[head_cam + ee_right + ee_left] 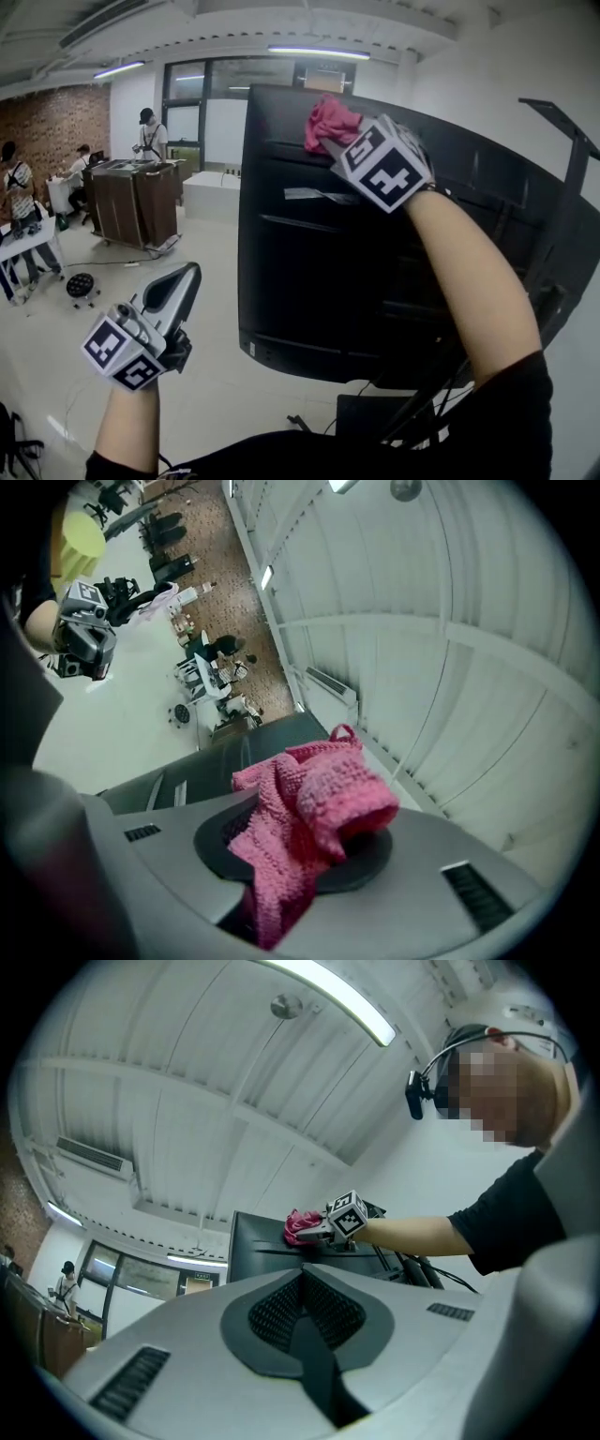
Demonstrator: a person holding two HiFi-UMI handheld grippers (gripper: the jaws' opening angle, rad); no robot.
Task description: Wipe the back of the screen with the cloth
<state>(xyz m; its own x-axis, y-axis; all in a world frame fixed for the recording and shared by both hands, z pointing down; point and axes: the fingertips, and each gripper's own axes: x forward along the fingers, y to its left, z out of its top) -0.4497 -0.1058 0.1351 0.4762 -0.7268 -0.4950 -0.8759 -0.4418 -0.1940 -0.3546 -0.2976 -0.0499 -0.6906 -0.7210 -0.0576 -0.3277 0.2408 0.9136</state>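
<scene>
The fingers of the right gripper (298,855) are clamped on a bunched pink cloth (314,803). It bulges out above them, and a fold hangs down between them. The cloth sits against the top edge of the black screen (319,272), on its back, in the upper middle of the head view. The fingers of the left gripper (302,1283) are pressed together with nothing between them.

The screen leans on a dark stand (562,187) at the right of the frame. Around it is a large room with a pale glossy floor (216,253), a brick wall (52,117) at the upper left and strip lights (319,52) on a white ceiling. People (150,136) stand and sit near a brown cabinet (136,202) at the left.

The right arm is stretched up and forward, its bare forearm rising to the screen's top. The left arm is held low at the lower left, with its gripper pointing upward and well apart from the screen.

Only the right gripper view shows the cloth's knitted weave and the grip on it. The left gripper view looks up at the outstretched arm and the ceiling. The head view alone shows the ribbed back panel in full.
</scene>
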